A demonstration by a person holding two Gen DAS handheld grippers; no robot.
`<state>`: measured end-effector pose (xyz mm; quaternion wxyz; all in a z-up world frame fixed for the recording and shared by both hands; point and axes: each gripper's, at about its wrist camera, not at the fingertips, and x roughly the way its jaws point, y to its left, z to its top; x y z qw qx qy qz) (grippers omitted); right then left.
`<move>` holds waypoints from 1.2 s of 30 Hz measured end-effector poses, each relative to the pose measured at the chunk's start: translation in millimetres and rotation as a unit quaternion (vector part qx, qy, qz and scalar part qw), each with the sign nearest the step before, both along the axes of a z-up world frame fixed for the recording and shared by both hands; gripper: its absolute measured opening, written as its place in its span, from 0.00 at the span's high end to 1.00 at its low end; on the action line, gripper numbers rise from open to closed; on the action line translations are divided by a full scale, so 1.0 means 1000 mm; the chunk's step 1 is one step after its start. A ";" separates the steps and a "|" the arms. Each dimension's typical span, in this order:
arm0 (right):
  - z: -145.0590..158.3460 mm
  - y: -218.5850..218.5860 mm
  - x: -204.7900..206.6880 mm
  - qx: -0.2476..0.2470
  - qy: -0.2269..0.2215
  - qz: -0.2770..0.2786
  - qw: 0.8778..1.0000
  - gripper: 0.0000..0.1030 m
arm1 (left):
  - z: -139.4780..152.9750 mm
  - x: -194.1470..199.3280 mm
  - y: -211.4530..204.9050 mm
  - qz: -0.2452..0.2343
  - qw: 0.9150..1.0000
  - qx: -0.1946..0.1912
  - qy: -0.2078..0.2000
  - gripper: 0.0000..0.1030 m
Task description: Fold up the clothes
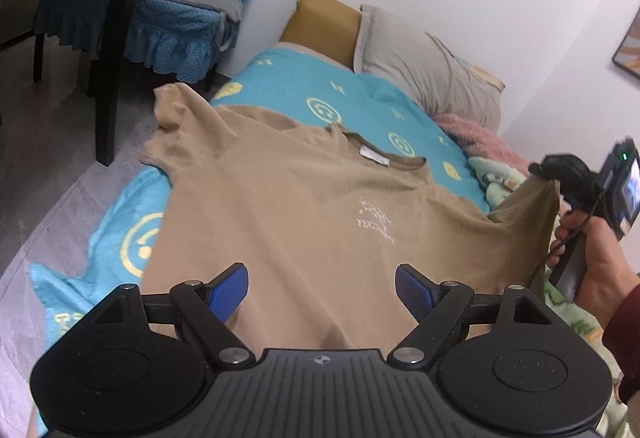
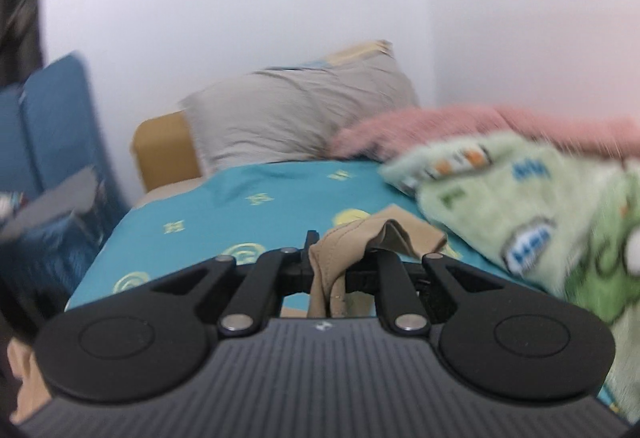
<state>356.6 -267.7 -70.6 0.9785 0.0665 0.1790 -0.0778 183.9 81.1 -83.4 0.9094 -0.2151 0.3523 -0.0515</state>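
Tan cotton, a T-shirt (image 1: 304, 214), lies front up and spread across the teal bedsheet (image 1: 280, 78) of a bed, its collar toward the pillow end, a white label showing inside the neckline and a small pale print on the chest. One short sleeve lies crumpled at the bed's outer edge; the opposite sleeve is lifted off the sheet, drawn up into a peak.

That raised sleeve is pinched in the right gripper (image 1: 546, 170), whose fingers are clenched on the cloth; in the right wrist view a bunched fold of the tan fabric (image 2: 340, 254) stands wedged between the closed fingers. A hand (image 1: 592, 250) in a dark red sleeve holds the gripper's handle, with a cable running across the fingers.

The left gripper (image 1: 322, 288) hovers over the shirt's lower part with its blue-padded fingers (image 1: 228, 292) spread wide, grasping nothing.

The bedsheet carries yellow smiley and letter motifs. At the head of the bed a grey pillow (image 1: 424, 66) leans on a mustard headboard (image 1: 320, 22) against a white wall. Beside the shirt on the wall side lie a pink fuzzy blanket (image 2: 480, 126) and a pale green printed blanket (image 2: 532, 206). Beyond the bed's outer edge stands a chair with a blue frilled cover (image 1: 132, 26) and a dark table leg (image 1: 116, 50).
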 end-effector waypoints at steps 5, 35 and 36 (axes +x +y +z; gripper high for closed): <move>-0.001 0.096 0.012 -0.092 0.015 0.079 0.992 0.88 | 0.006 -0.002 0.020 0.028 0.999 0.038 -0.002 0.19; 0.027 0.103 -0.180 0.068 0.056 0.166 0.982 0.16 | -0.011 -0.007 0.024 -0.001 0.999 0.033 0.006 0.19; 0.030 0.093 -0.200 0.075 0.057 0.159 0.983 0.16 | -0.009 -0.012 0.020 -0.010 0.999 0.031 0.006 0.19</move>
